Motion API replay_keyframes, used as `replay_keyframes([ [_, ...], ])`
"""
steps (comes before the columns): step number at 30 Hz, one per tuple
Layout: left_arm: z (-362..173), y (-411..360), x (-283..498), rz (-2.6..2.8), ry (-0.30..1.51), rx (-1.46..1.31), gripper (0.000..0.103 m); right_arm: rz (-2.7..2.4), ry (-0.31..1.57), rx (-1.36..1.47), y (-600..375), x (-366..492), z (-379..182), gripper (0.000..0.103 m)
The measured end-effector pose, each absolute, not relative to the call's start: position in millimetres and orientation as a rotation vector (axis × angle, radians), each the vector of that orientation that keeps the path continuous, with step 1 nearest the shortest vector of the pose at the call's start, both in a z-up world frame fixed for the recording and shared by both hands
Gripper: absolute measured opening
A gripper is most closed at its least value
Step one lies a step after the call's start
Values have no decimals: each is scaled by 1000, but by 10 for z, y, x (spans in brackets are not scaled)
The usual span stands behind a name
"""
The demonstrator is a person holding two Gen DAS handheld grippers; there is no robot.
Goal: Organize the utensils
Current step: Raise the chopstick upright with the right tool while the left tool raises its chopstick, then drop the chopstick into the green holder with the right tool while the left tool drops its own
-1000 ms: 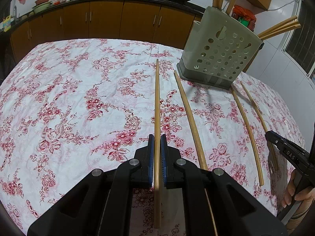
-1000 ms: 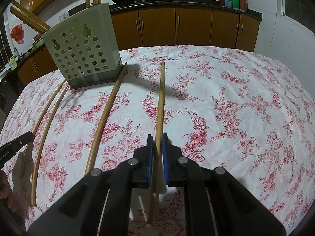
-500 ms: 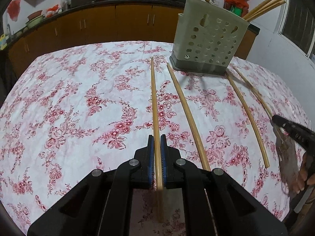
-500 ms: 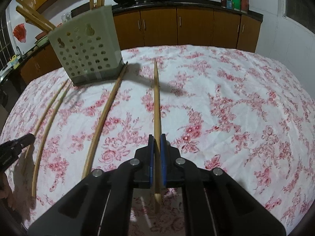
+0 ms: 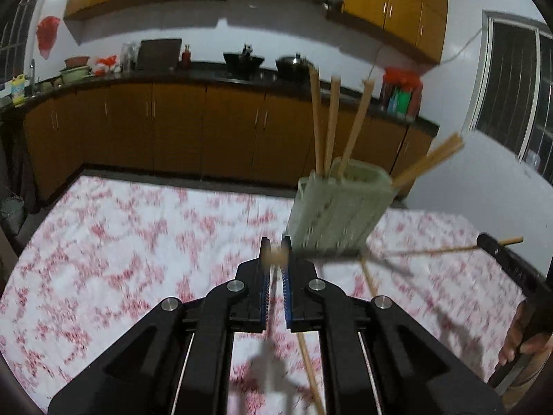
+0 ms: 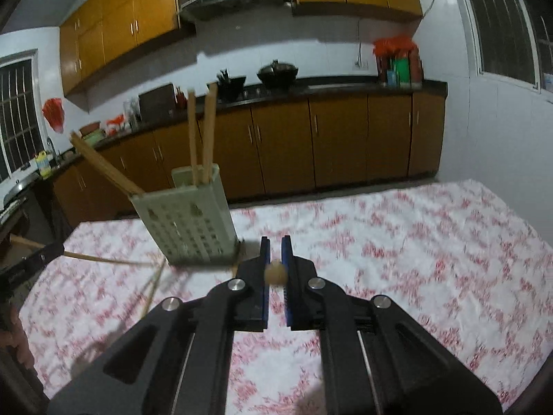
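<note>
While both tools hover above the floral worktop (image 5: 103, 242), the left tool (image 5: 275, 252) and right tool (image 6: 275, 256) each pinch a chopstick end-on — left one (image 5: 274, 255), right one (image 6: 275, 274) — near the green holder (image 6: 193, 221).

The utensil holder (image 5: 340, 212) stands on the desk (image 5: 138, 242), with chopsticks (image 5: 331, 124) upright in it. Loose chopsticks (image 5: 368, 276) lie on the desk before it. Cabinets (image 5: 172, 131) run behind the desk.
</note>
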State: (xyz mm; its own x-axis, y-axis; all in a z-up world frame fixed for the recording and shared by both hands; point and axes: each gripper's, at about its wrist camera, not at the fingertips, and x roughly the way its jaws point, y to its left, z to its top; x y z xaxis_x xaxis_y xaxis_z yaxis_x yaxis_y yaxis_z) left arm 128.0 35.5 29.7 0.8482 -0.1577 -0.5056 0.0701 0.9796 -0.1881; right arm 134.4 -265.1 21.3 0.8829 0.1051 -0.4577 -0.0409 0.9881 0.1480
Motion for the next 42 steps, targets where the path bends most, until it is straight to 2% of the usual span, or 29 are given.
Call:
replay_keyframes([
  [6, 454, 420, 1284, -110, 507, -174, 7, 81, 444, 148, -2642, 1325, 361, 8],
  [18, 1082, 151, 1105, -254, 388, -118, 7, 259, 243, 261, -2648, 1154, 1274, 8],
  [24, 1308, -53, 1162, -279, 310, -109, 7, 255, 138, 256, -2487, 1231, 1550, 8],
  [32, 1451, -122, 1413, -227, 238, -133, 7, 227, 84, 202, -2269, 1500, 1590, 8],
  [42, 1266, -223, 1709, -194, 297, -104, 7, 231, 192, 165, -2130, 1929, 1348, 8],
])
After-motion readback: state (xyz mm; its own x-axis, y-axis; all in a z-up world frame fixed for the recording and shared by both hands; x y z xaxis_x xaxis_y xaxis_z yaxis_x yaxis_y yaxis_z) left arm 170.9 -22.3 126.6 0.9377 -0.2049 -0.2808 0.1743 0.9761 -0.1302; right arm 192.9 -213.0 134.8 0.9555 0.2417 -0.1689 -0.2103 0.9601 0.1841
